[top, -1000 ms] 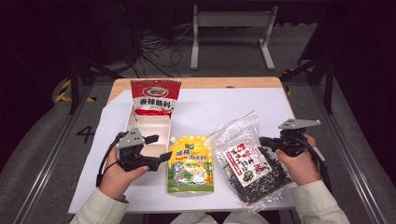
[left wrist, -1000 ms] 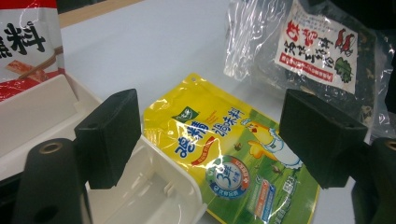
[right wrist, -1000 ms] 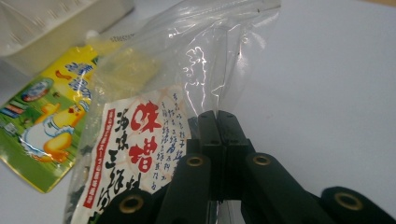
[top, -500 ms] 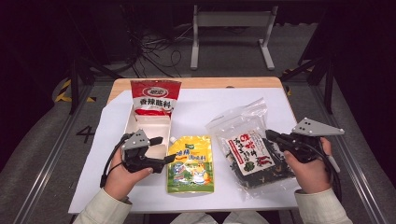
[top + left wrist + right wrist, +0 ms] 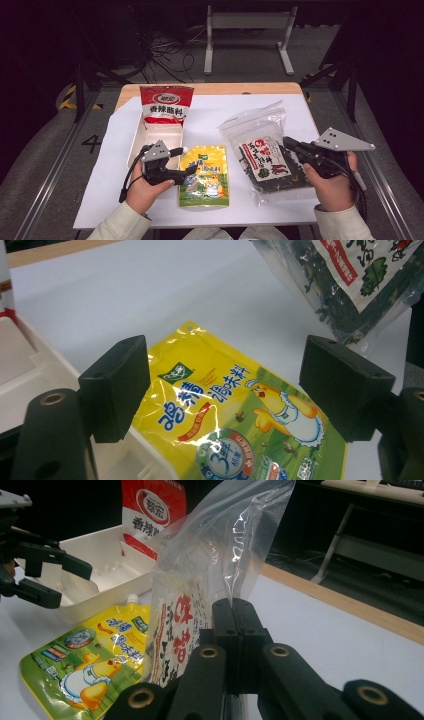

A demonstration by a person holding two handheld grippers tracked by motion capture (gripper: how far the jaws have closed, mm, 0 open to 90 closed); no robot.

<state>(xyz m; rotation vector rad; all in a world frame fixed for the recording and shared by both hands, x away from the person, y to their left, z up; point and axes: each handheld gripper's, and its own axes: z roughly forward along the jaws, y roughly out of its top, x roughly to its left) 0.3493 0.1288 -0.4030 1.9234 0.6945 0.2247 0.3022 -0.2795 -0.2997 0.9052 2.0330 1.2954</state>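
A clear bag of dark dried leaves [image 5: 265, 155] with a red-and-white label lies at the right of the white sheet, its right edge raised. My right gripper [image 5: 291, 145] is shut on that edge; in the right gripper view the black jaws [image 5: 242, 630] pinch the plastic of the bag [image 5: 215, 555], which stands up in front of them. A yellow pouch [image 5: 205, 177] with a cartoon chicken lies flat in the middle. My left gripper [image 5: 192, 170] hovers at its left edge, open, with the pouch [image 5: 235, 410] below and between the jaws, untouched.
A white tray [image 5: 141, 140] sits at the left, with a red-and-white bag [image 5: 165, 105] leaning in its far end. The white sheet [image 5: 225, 120] covers most of a wooden table. Beyond it are dark floor, cables and a metal stand [image 5: 247, 30].
My right gripper has risen and drawn to the right, lifting the clear bag's edge. The left gripper has slid a little toward the yellow pouch.
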